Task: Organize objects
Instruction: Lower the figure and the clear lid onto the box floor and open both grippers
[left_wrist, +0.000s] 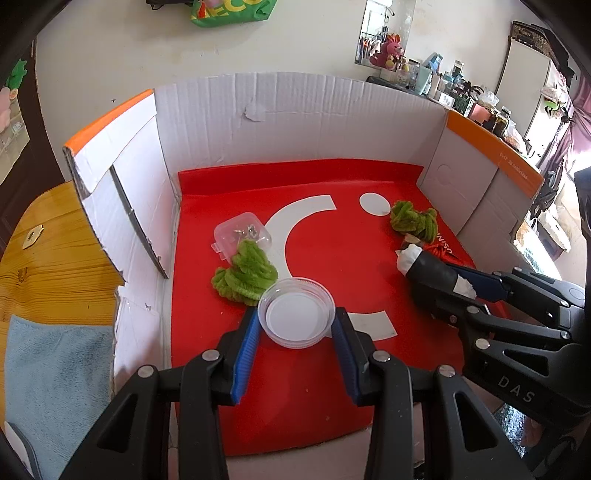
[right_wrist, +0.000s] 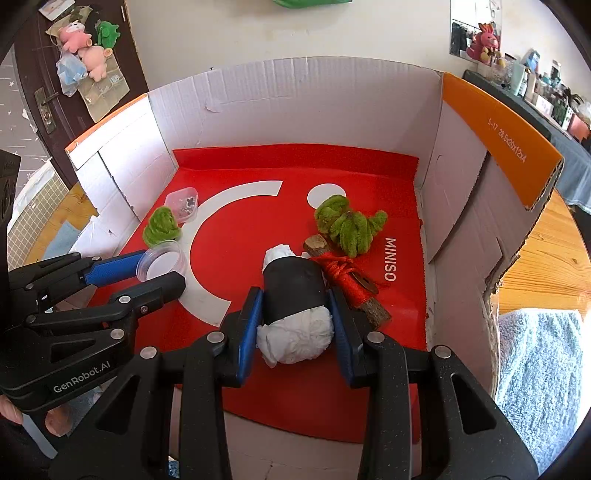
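Standing on a wooden counter (right_wrist: 546, 251), the white cardboard box (left_wrist: 295, 118) with its red liner (left_wrist: 325, 229) framed everything, and both hands worked inside it. Between the fingers of the right gripper (right_wrist: 295, 321) lay the black roll with white paper ends (right_wrist: 291, 295), its long axis running straight ahead from the fingers, one paper end back toward the palm and the other past the tips; the blue pads (right_wrist: 249, 332) were clamped on its black middle from both sides. Just right of those fingers, and touching the roll's far flank as far as I could judge, lay a wooden stick bound in red cord (right_wrist: 347, 280), with a green pipe-cleaner bundle (right_wrist: 347, 225) beyond it.

The left gripper (left_wrist: 297, 325) held the clear round lid (left_wrist: 295, 314) flat between its fingers, pads pressed on the rim at either side. Ahead and left of those tips sat a second green bundle (left_wrist: 245, 269), touching the lid's edge, then a small clear plastic case of metal bits (left_wrist: 242, 236).

Each hand was nearest its own load. Only the right wrist view showed the stick's full length; the left wrist view showed the roll's tilt off the liner.
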